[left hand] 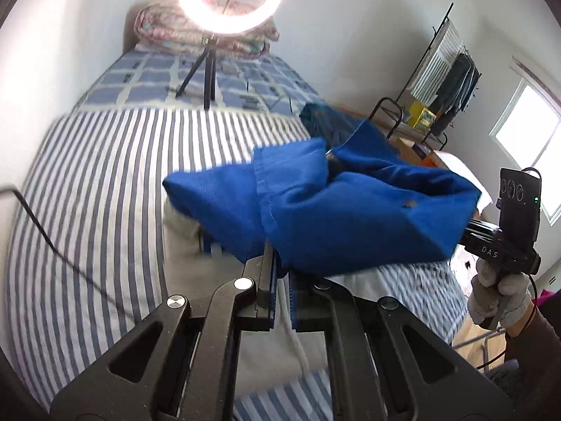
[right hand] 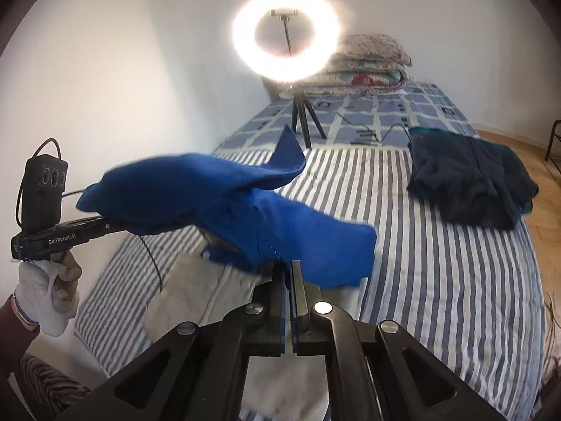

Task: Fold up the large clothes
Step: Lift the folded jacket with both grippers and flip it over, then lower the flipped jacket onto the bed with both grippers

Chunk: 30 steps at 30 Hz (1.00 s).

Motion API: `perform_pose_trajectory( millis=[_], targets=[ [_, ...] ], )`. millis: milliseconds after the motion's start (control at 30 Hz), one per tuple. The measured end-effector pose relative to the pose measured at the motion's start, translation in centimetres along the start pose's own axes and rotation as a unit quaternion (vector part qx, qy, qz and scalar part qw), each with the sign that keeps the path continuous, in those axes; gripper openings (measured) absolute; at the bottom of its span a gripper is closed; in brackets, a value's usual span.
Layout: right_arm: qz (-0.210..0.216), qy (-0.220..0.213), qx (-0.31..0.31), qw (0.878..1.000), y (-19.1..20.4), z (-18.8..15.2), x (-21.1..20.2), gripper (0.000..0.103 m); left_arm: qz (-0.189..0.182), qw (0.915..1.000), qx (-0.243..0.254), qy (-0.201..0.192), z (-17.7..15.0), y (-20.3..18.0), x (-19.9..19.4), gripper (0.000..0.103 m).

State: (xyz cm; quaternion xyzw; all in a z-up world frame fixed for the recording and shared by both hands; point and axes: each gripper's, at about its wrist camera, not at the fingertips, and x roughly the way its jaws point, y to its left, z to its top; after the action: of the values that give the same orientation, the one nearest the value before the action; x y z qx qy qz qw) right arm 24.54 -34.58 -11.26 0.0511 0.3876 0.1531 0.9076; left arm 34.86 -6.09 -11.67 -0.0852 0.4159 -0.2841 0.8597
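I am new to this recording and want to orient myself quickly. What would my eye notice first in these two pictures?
First, the bright blue garment, held above the striped bed sheet with the left gripper and the right gripper both shut on it. Next, the glowing ring light on its tripod at the far end of the bed. A dark folded garment lies on the right side of the bed.

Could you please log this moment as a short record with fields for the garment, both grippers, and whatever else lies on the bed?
garment: blue cloth, lifted above the striped bed
left gripper: shut on the cloth's edge
right gripper: shut on the cloth's other edge
under it: beige garment, flat
also on bed: dark folded garment, ring light on a tripod
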Motion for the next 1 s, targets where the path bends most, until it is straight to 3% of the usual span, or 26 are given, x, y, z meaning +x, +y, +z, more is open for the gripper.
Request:
perform_pose_trajectory(
  millis=[433,633,800,833,900,933,1000],
  targets=[
    [-0.027,0.071,-0.028,0.997,3.6,-11.7,0.5,0.000,0.038,0.9972,-0.014,0.063,-13.3,0.7,0.7,0.003],
    [-0.060,0.101,-0.050,0.992,3.6,-14.3,1.8,0.000,0.059,0.9948,0.017,0.082,-15.0,-0.4,1.2,0.003],
    [-0.054,0.091,-0.068,0.992,3.5,-14.1,-0.9,0.001,0.058,0.9907,0.054,0.110,-15.5,-1.5,-1.2,0.009],
    [-0.056,0.085,-0.076,0.992,3.7,-13.8,-1.5,0.004,0.050,0.9919,0.050,0.105,-15.4,-1.5,-2.3,0.009],
    [-0.053,0.070,-0.071,0.994,3.6,-13.5,-3.1,0.029,0.035,0.9943,0.031,0.096,-15.1,-1.2,-4.1,0.024],
    [-0.046,0.060,-0.061,0.995,3.2,-13.2,-4.0,0.031,0.028,0.9957,0.015,0.087,-14.7,-0.9,-4.9,0.034],
    [-0.039,0.041,-0.042,0.998,2.7,-12.5,-5.4,0.032,0.019,0.9975,-0.011,0.067,-13.5,-0.2,-6.2,0.036]
  ],
)
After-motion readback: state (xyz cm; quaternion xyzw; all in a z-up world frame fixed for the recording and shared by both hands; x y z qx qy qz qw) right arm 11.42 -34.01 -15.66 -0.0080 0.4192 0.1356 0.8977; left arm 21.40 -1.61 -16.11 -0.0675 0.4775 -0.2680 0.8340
